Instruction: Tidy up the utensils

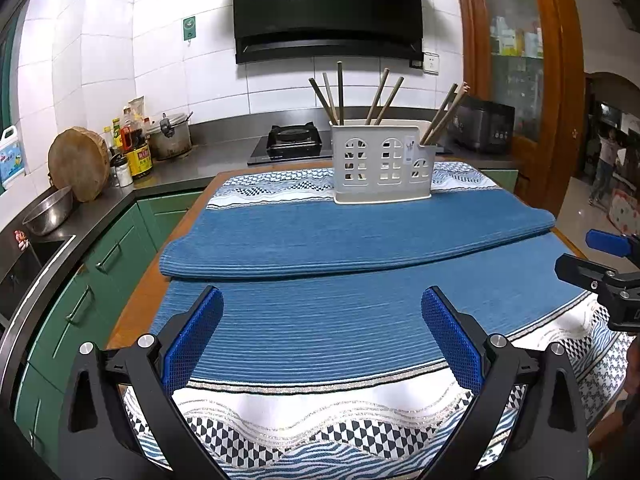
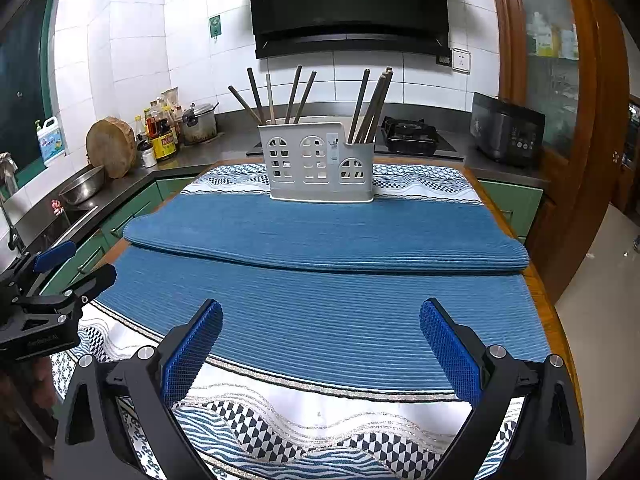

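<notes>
Upper centre of both wrist views: white holder (image 1: 383, 162) on blue mat (image 1: 352, 236), chopsticks (image 1: 340, 94) upright-tilted inside. Left gripper (image 1: 322, 336) and right gripper (image 2: 320, 344) both spread wide, empty, low in frame. Holder straight ahead, well apart; neither arm clearly nearer.

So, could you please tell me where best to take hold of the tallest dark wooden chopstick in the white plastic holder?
Probably its bare upper end, from above. It stands almost upright in the white plastic holder, its lower part hidden, with a gap either side for the open left claw.
</notes>
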`<state>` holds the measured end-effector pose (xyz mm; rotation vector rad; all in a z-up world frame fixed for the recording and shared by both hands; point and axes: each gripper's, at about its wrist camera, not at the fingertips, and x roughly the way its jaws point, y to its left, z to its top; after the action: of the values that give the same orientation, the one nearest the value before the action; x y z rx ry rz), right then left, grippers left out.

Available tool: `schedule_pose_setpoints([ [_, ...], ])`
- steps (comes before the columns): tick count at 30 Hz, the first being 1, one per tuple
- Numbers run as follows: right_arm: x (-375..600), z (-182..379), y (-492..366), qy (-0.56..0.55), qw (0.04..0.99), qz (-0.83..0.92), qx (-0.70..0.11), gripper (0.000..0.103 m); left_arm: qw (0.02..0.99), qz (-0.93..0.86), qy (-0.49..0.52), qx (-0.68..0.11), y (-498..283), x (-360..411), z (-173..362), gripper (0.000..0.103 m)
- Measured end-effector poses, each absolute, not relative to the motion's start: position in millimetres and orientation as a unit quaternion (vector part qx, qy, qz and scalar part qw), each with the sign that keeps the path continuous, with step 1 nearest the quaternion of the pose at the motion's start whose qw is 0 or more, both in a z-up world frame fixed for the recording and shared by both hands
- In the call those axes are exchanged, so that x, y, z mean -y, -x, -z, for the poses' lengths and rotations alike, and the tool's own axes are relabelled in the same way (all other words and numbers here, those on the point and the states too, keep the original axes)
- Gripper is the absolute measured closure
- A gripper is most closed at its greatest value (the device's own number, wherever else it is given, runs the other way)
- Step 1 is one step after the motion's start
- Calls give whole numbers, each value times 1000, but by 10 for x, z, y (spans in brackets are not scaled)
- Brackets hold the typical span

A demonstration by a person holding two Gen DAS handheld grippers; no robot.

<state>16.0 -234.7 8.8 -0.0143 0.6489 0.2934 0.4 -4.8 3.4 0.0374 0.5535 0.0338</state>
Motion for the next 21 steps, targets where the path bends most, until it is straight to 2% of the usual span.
schedule_pose_setpoints([
  [21,2320,-75,-164,7,937,-146,-319,7,960,-20,-13,-277,-17,23,-24,5],
])
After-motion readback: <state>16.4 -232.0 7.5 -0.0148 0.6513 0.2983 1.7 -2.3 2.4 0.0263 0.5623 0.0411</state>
